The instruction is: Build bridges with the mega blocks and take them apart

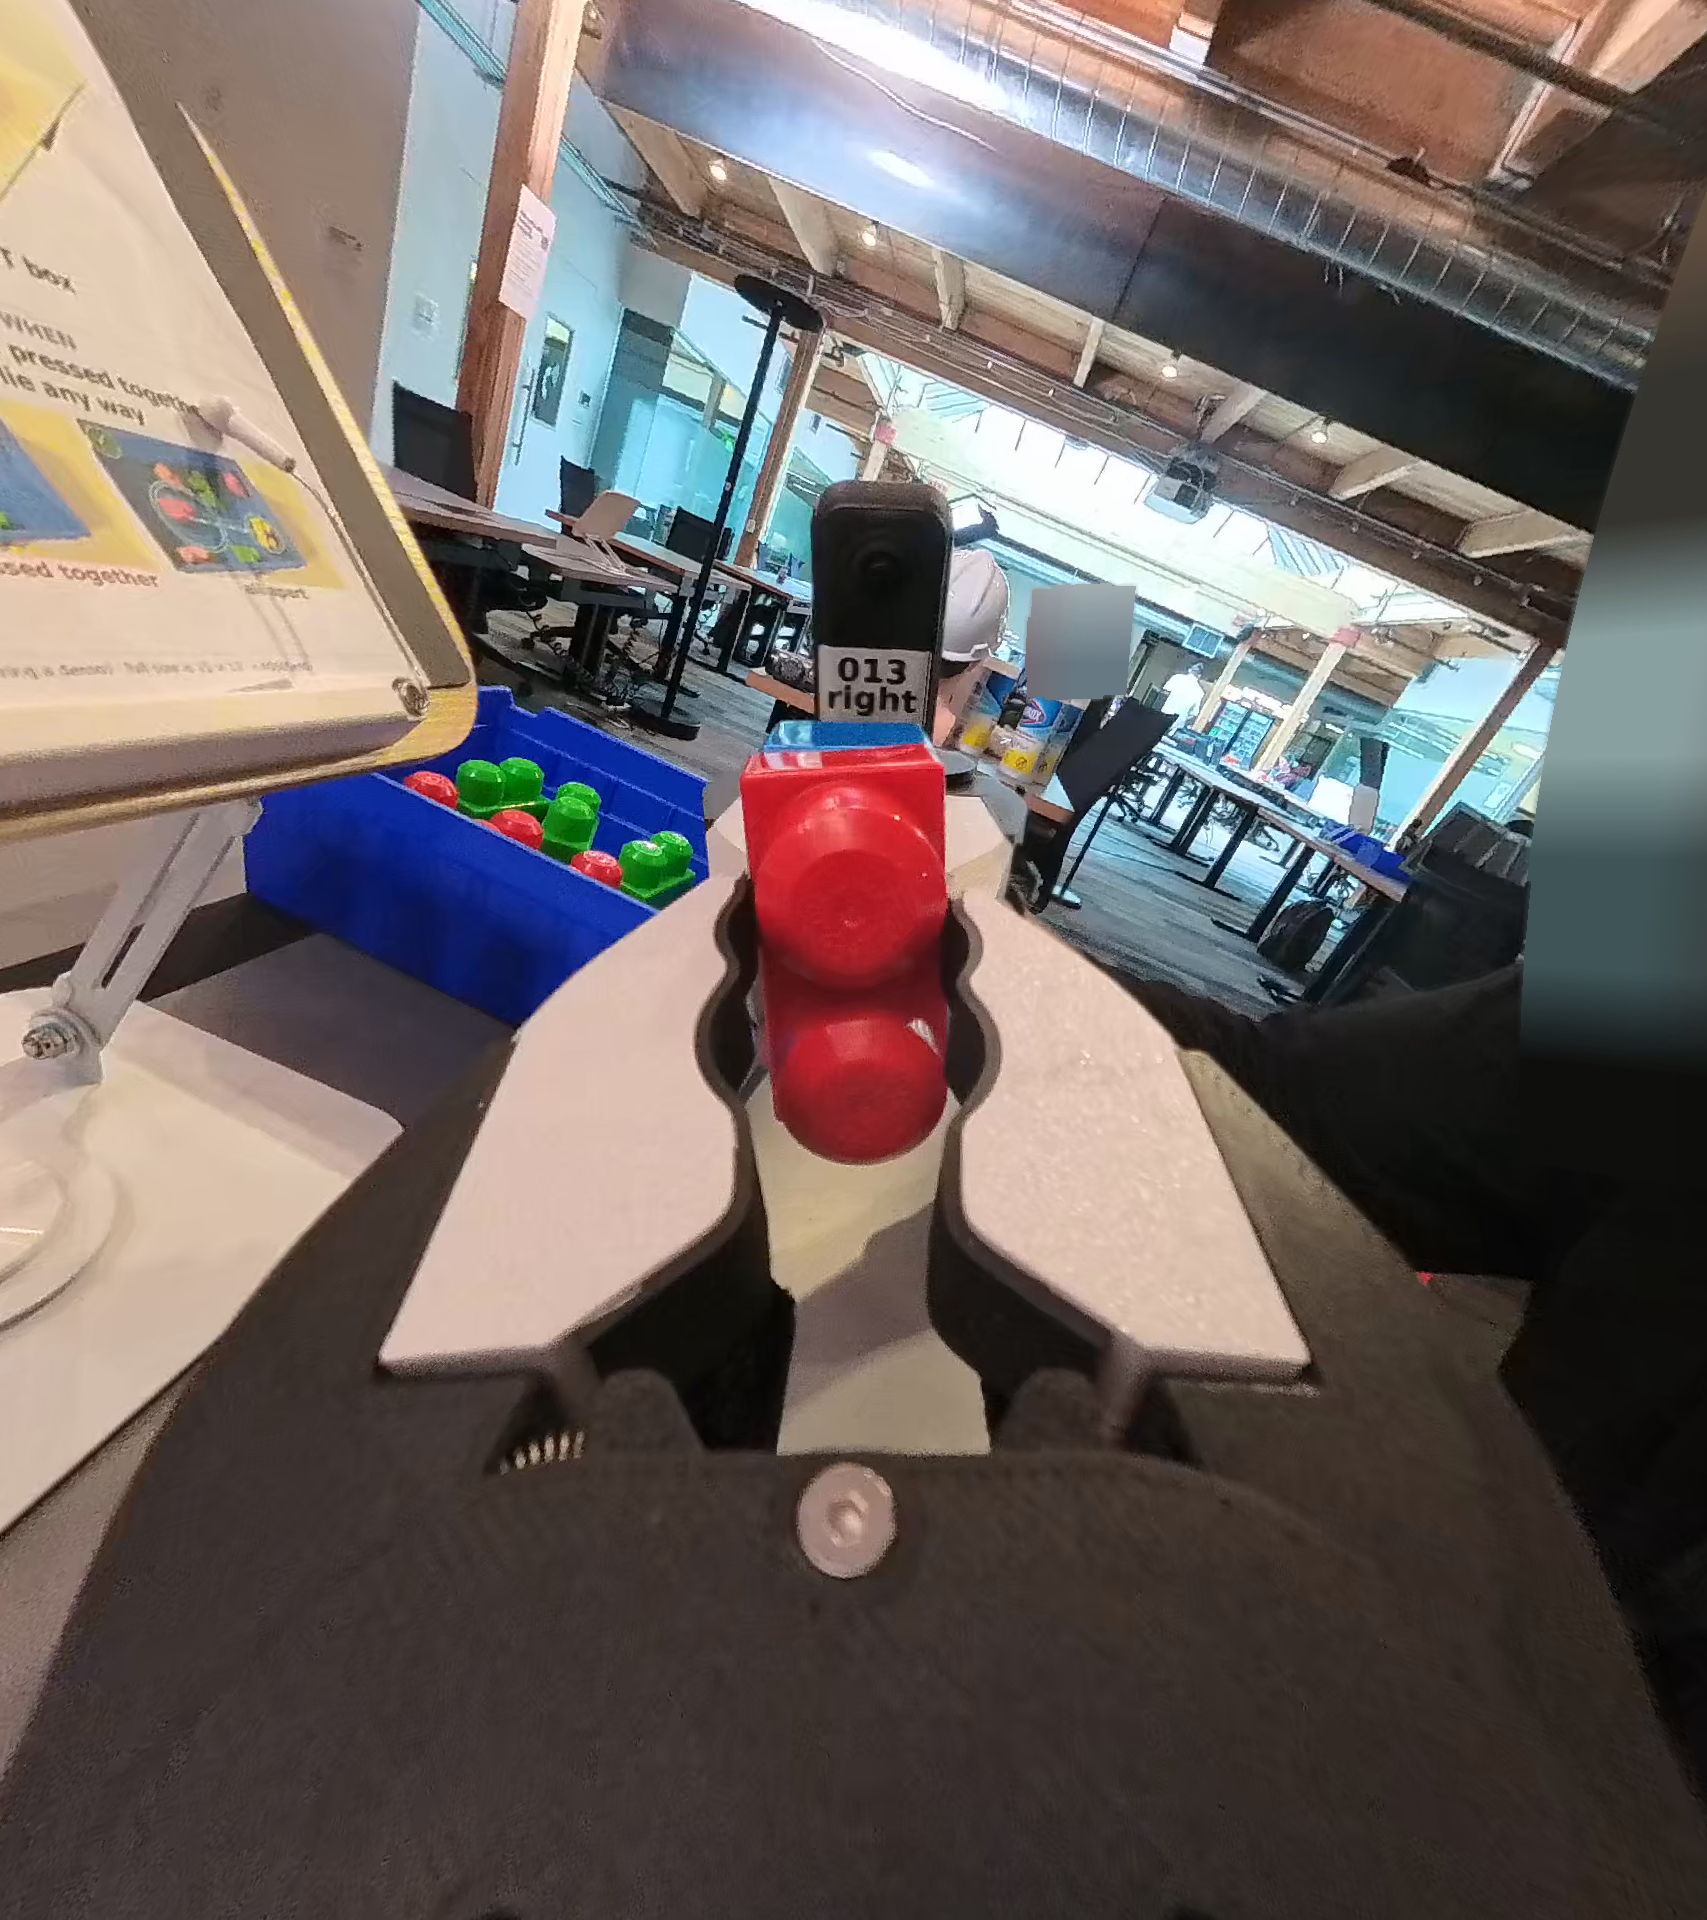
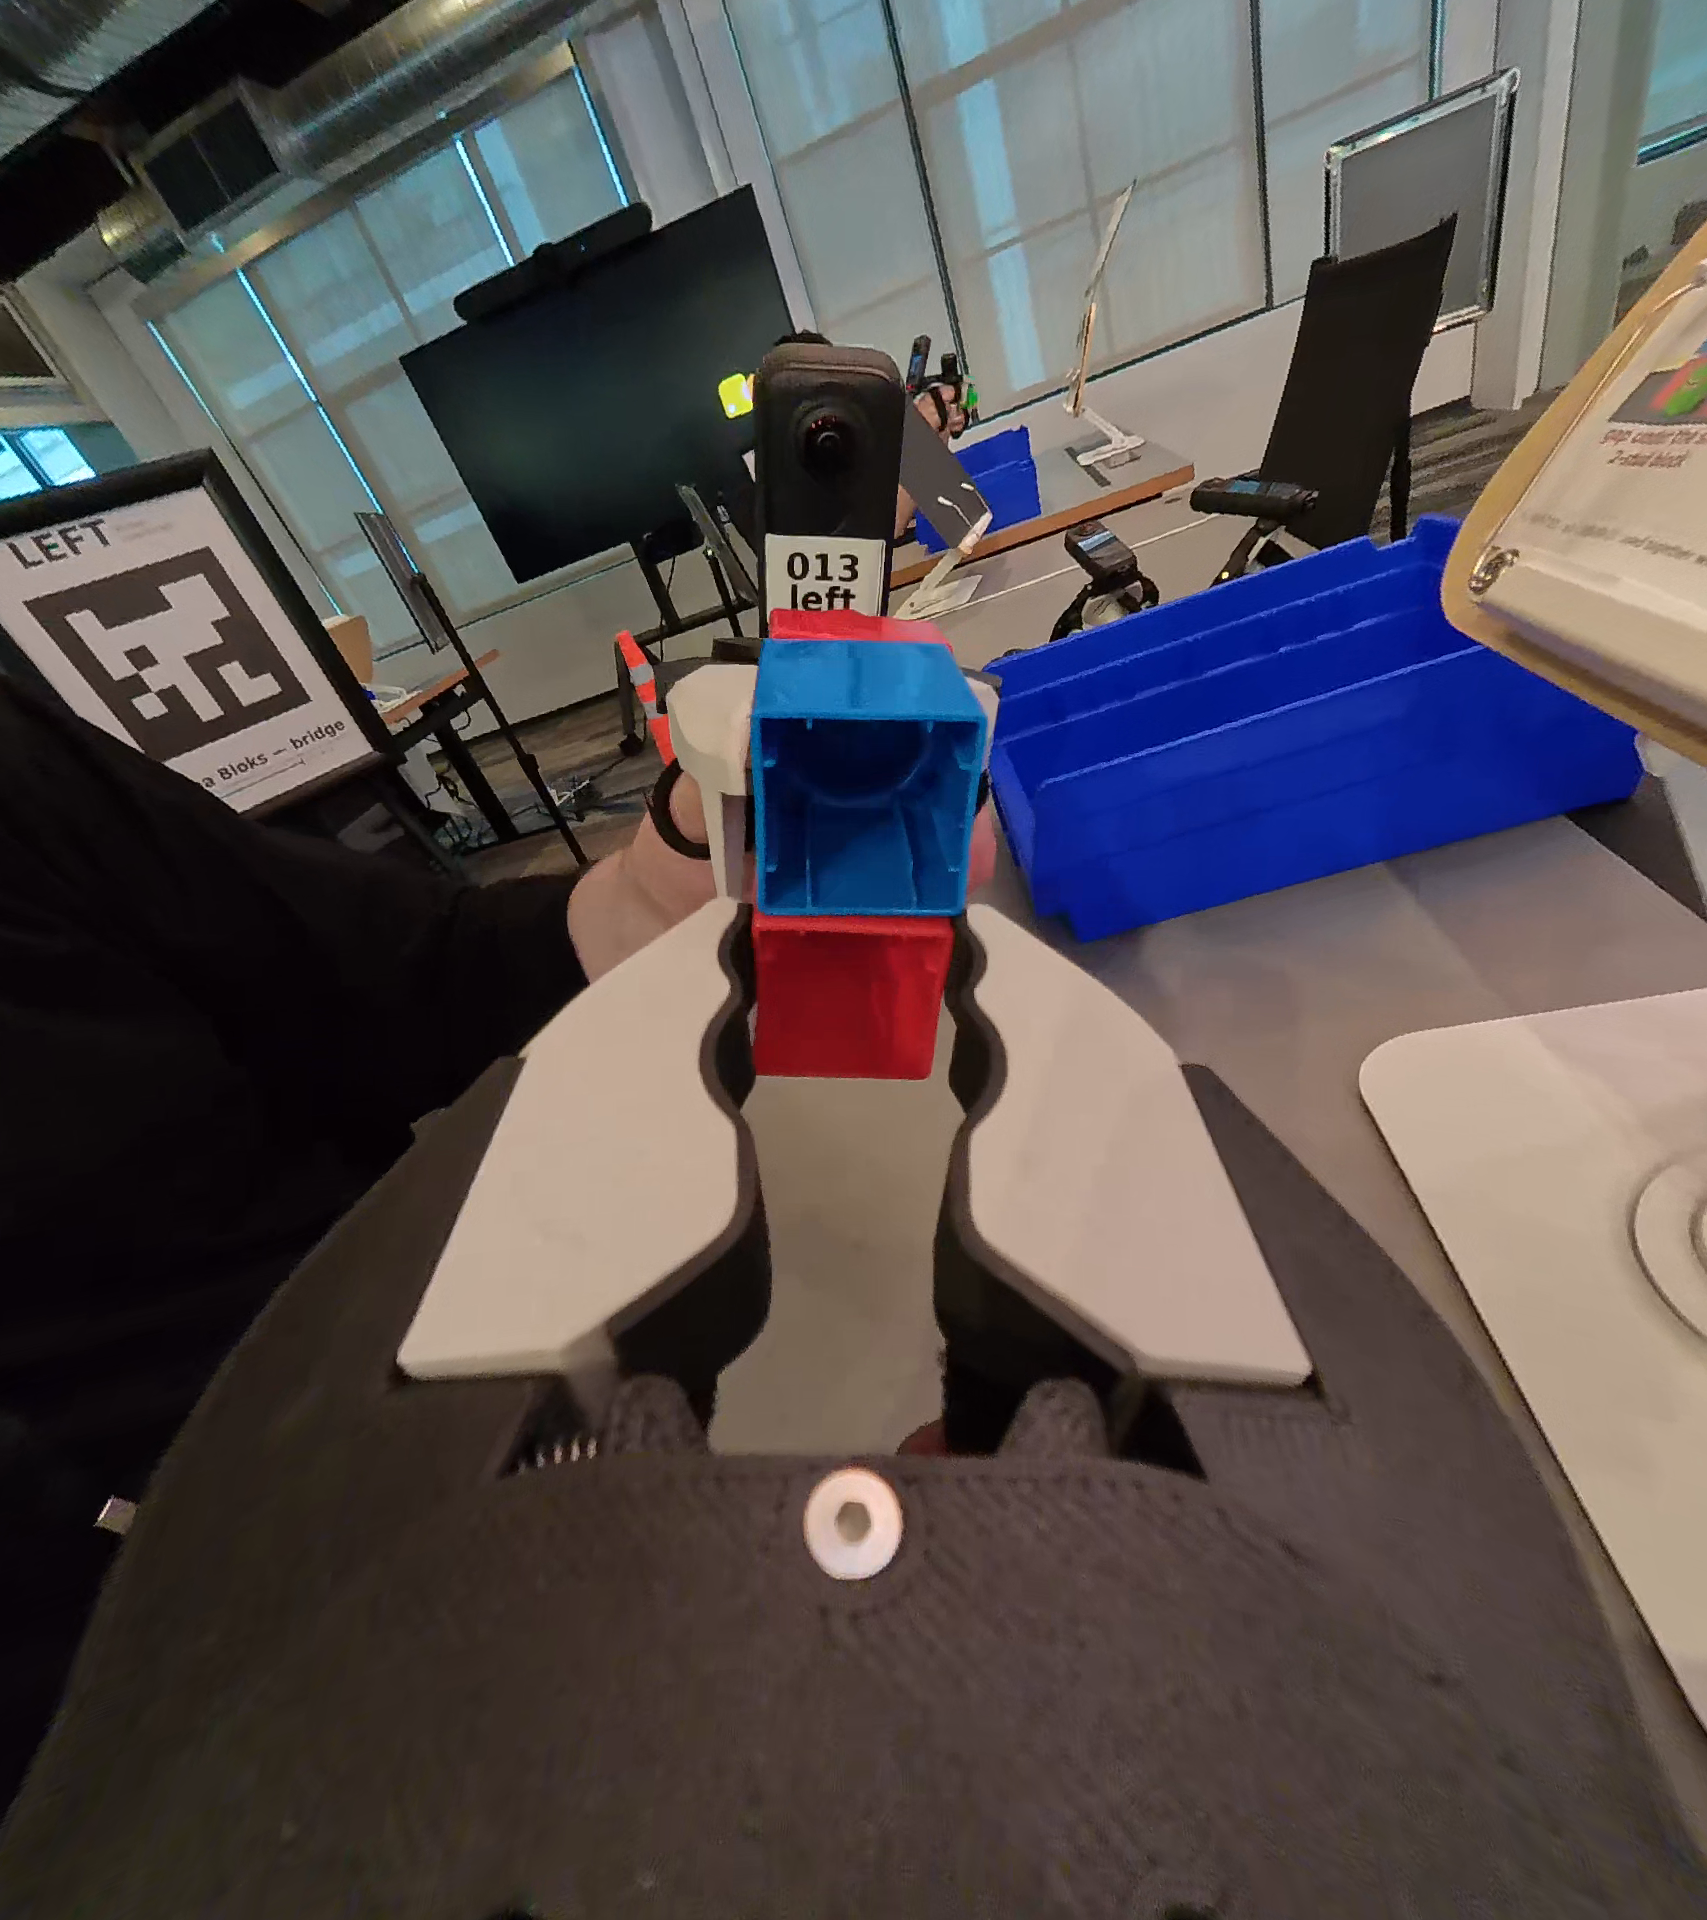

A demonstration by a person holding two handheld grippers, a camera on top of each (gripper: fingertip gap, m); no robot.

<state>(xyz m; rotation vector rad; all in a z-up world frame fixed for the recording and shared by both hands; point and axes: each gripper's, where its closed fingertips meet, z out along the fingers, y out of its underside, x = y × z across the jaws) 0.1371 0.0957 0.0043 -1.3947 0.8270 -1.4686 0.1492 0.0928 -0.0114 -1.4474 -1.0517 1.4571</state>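
Left gripper (image 1: 847, 987) is clamped on a red two-stud block (image 1: 849, 935), studs facing the left wrist camera, wavy pads (image 1: 735, 987) tight on both its sides. Right gripper (image 2: 847, 997) is clamped on a small red block (image 2: 844, 997), open underside facing its camera, pads against both walls.

Between them sits a blue block (image 2: 864, 790): it touches the right gripper's red block along one edge and backs onto the red piece in the left gripper; a blue sliver also shows behind the red two-stud block in the left view. The whole cluster is held in the air above the grey surface (image 2: 1244, 1039), grippers facing each other.

Whether the joints are fully seated I cannot tell. My read: a mid-air join or pull-apart of one bridge, most likely separation, but not certain.

If pulling apart, the next move needs a straight pull along the stud axis with both clamps kept firm; twisting risks a block slipping.

Outward: a blue bin (image 1: 433, 894) with red and green blocks (image 1: 568, 821) on the left, an empty blue bin (image 2: 1296, 748) by the right gripper, and an instruction board on a stand (image 1: 153, 416).
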